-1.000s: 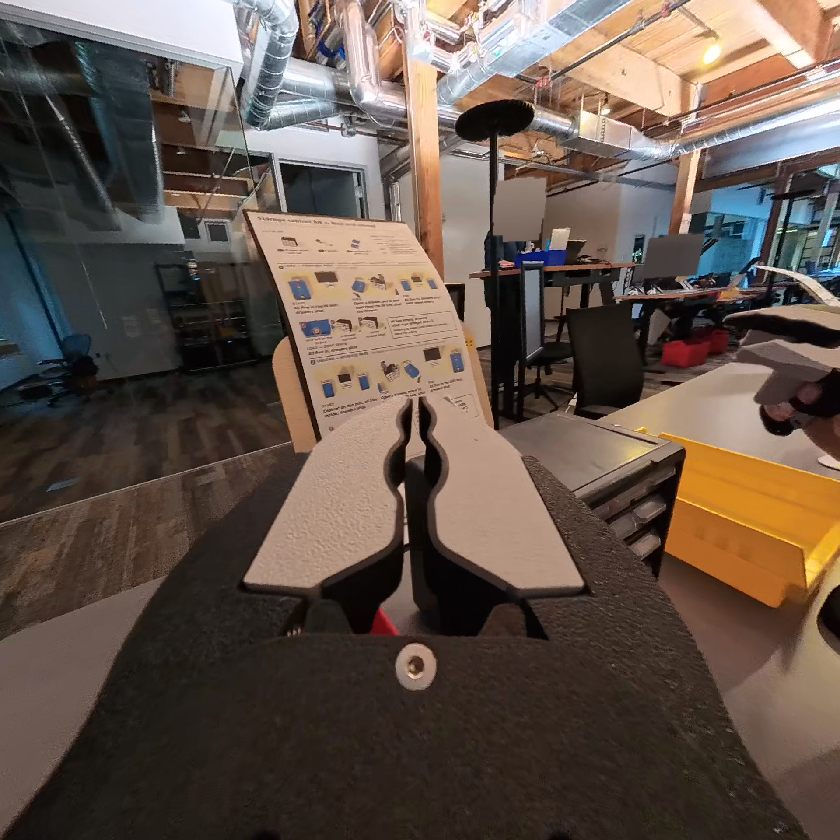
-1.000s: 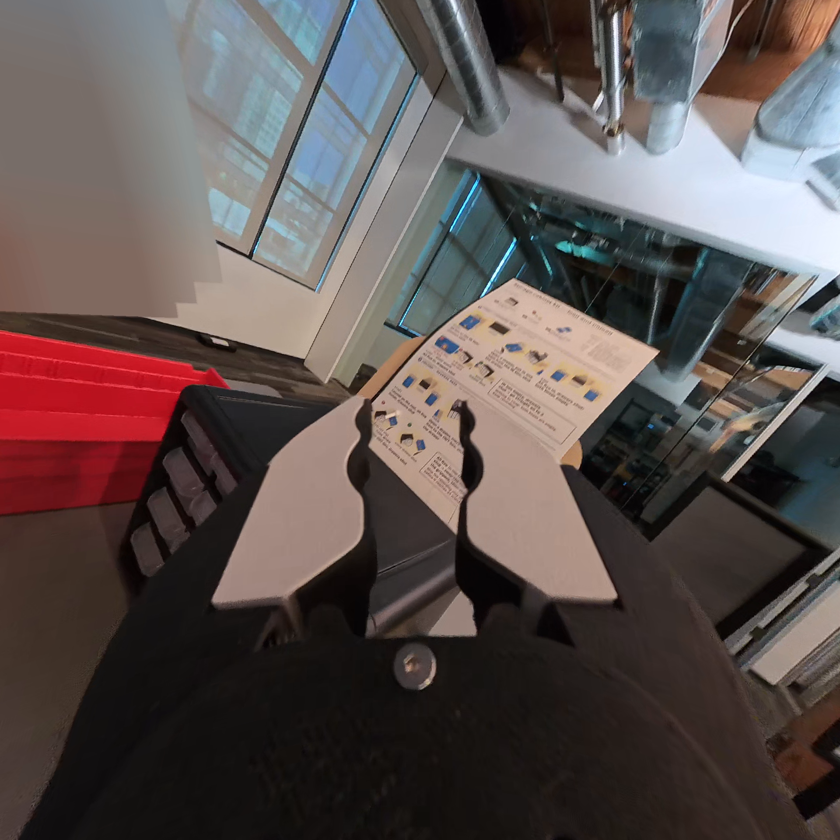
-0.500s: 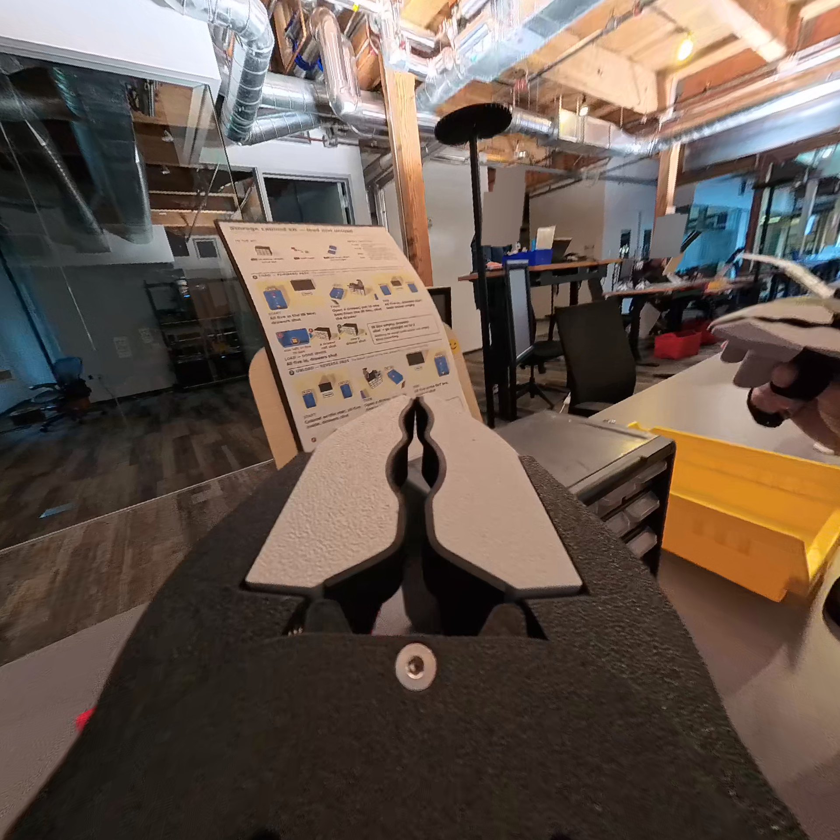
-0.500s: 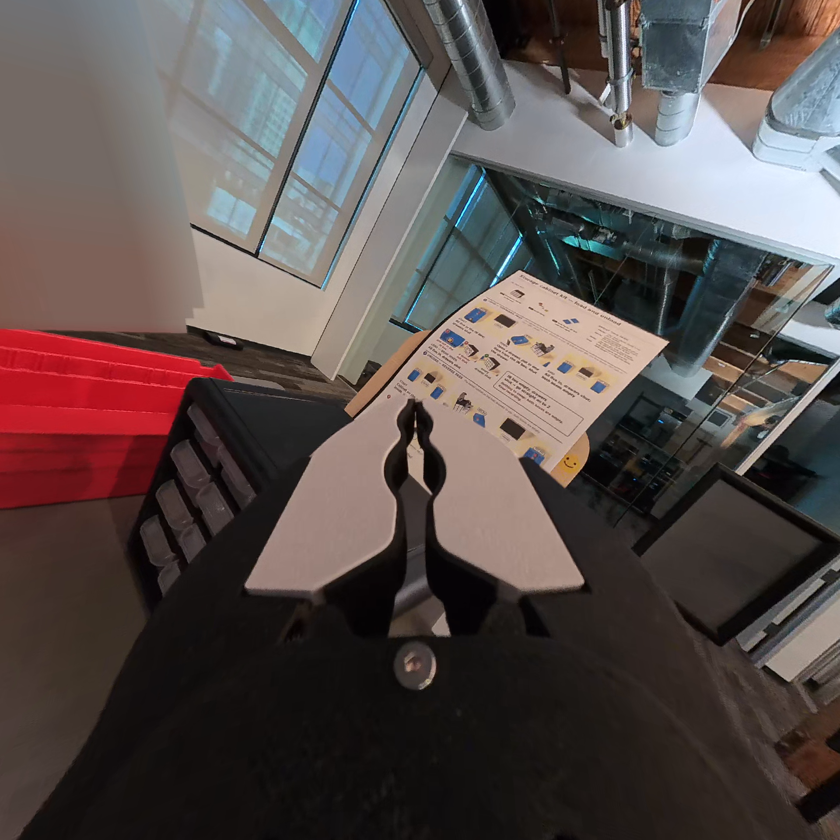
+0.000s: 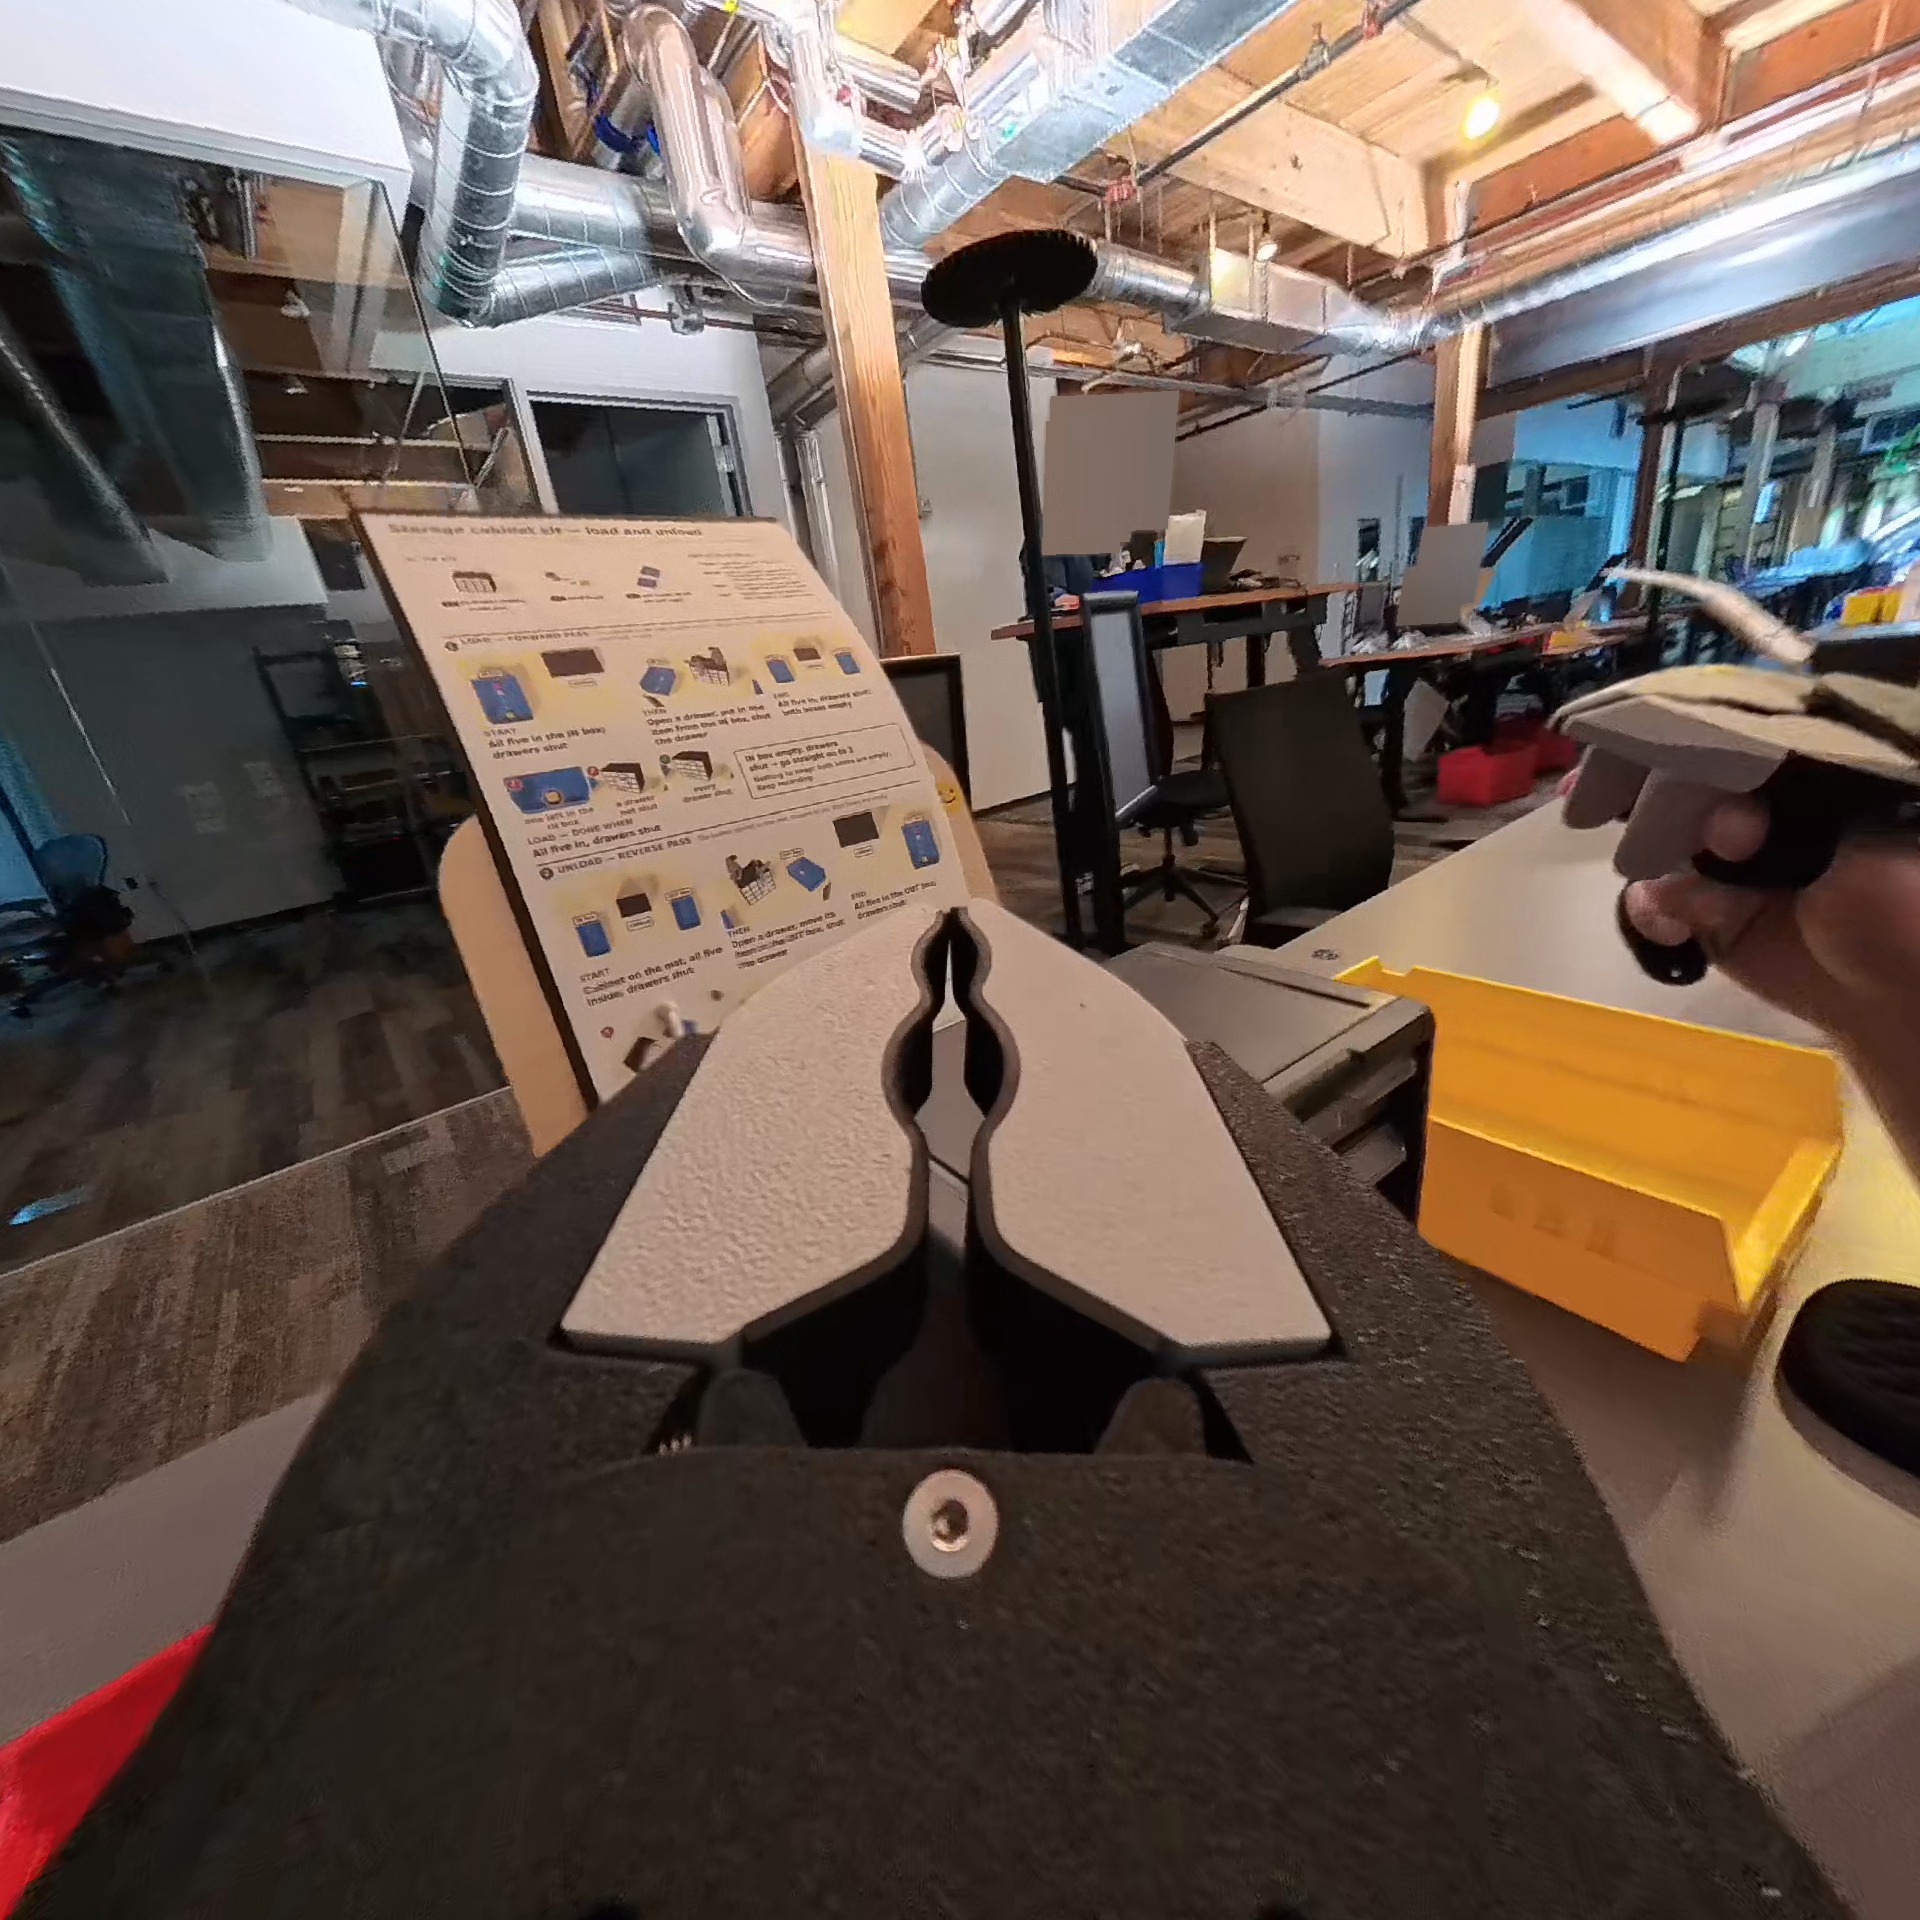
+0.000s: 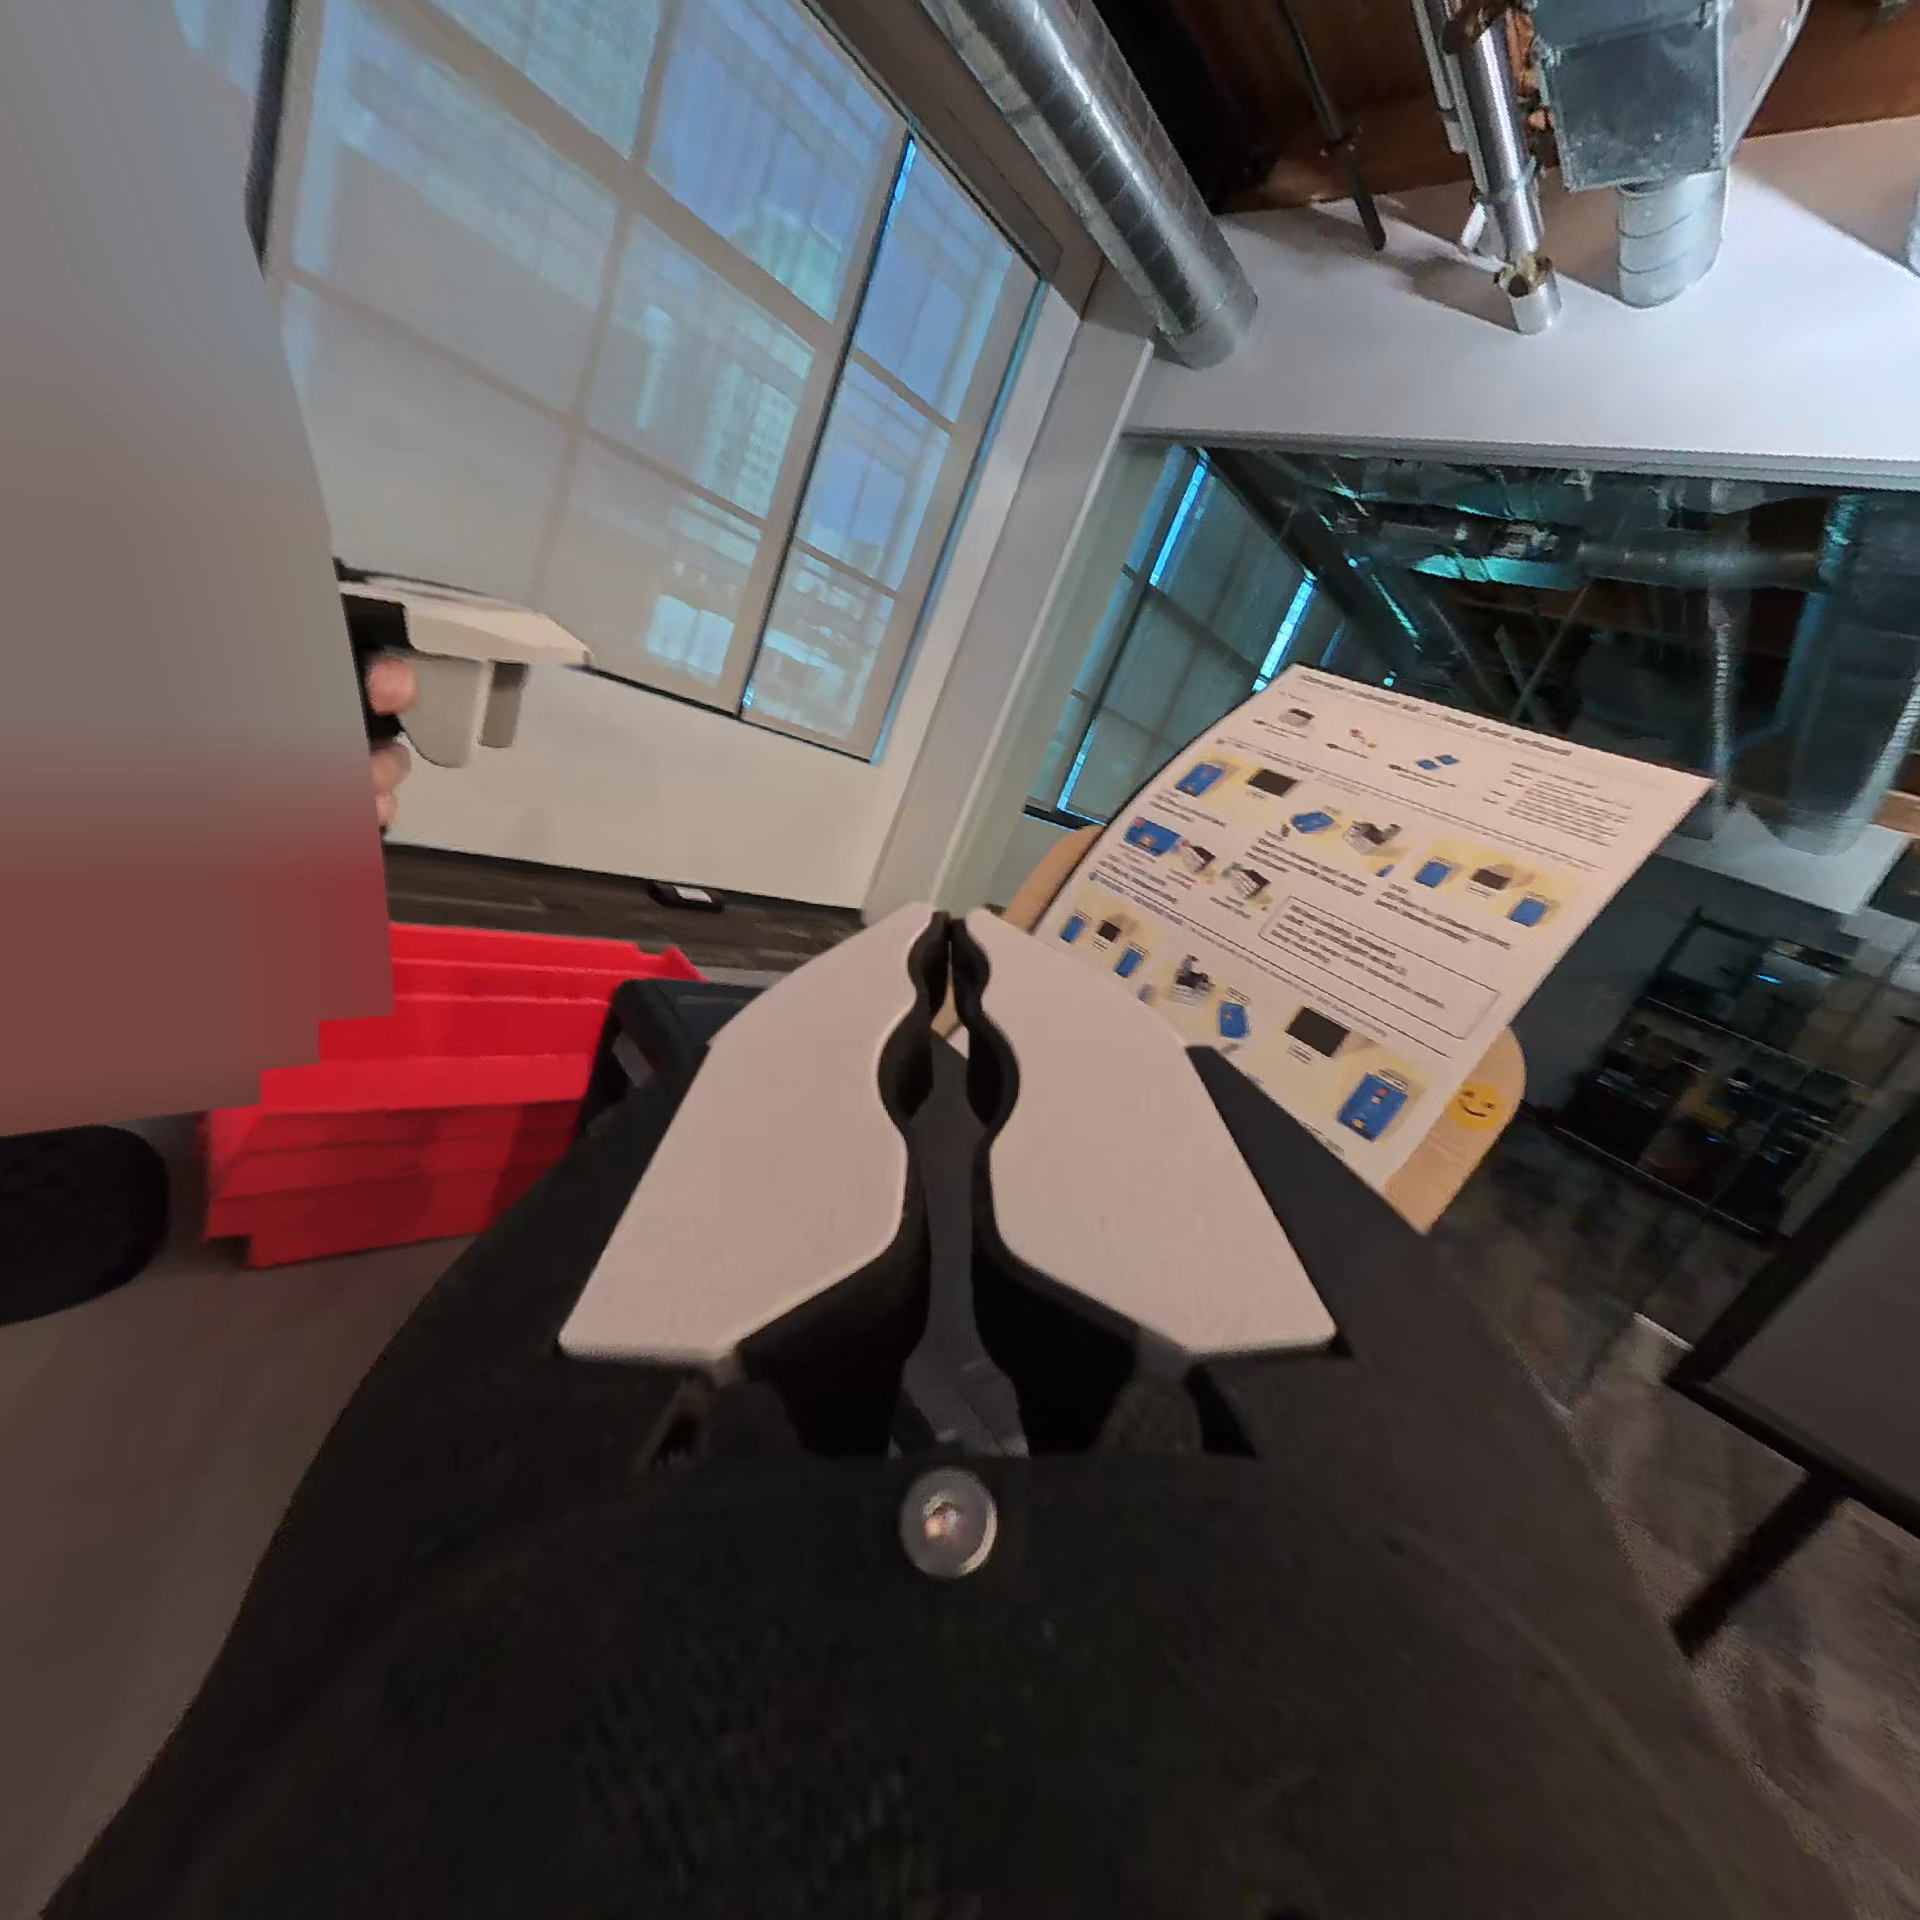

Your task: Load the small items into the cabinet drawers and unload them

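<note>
Cabinet (image 5: 1288,1023) sits on the desk (image 5: 1714,1507) just past the left hand-held gripper (image 5: 954,920), whose fingers meet at the tips and hold nothing. Right hand-held gripper (image 6: 951,925) is likewise closed and empty, raised clear above the cabinet's top edge. A yellow bin (image 5: 1600,1153) stands just beside the cabinet on one side, a red bin (image 6: 416,1081) on the other. Behind leans an instruction board (image 5: 665,769). Bare desk lies in front of both bins.
</note>
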`<state>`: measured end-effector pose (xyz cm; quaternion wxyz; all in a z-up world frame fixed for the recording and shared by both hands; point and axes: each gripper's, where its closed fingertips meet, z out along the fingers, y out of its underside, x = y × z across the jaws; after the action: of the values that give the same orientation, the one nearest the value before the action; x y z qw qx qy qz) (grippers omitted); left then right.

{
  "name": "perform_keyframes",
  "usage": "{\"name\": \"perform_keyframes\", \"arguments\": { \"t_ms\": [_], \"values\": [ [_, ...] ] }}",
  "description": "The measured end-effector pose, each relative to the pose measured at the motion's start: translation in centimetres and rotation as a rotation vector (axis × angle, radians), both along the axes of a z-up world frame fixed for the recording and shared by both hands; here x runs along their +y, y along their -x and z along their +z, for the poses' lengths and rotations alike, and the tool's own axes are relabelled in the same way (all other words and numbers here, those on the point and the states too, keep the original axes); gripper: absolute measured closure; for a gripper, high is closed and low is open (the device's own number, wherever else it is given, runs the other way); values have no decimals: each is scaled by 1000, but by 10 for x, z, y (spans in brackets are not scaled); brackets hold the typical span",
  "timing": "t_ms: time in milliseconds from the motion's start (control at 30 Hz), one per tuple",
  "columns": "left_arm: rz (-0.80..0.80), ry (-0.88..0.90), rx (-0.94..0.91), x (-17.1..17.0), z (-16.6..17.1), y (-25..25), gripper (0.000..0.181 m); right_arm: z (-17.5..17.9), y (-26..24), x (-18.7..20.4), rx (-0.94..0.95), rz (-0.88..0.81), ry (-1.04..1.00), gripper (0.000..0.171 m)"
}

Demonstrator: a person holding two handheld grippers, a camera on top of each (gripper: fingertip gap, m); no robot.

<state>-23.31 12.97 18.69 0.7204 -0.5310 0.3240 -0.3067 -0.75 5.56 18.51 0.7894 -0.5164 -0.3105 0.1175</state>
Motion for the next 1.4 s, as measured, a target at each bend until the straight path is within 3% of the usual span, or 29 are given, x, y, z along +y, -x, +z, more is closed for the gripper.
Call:
{"name": "perform_keyframes", "arguments": {
  "t_ms": [267, 467, 633, 867, 1100, 1400],
  "values": [
    [14, -2, 84, -20, 6, 3, 181, -2, 16, -5, 36, 36, -12, 170],
    [9, 43, 113, -21, 5, 16, 181, -34, 32, 16, -64, -17, 46, 170],
    [30, 54, 57, -20, 14, 34, 181, -63, 58, 30, -94, 60, 153, 170],
    [25, 86, 97, -19, 8, 38, 181, -84, 96, 23, -291, 23, 96, 170],
    [22, 133, 74, -9, 4, 47, 181, -108, 122, 25, -298, 90, 147, 164],
    [8, 153, 19, -9, 9, 66, 181, -141, 143, 54, -590, -275, -122, 150]
  ]
}}
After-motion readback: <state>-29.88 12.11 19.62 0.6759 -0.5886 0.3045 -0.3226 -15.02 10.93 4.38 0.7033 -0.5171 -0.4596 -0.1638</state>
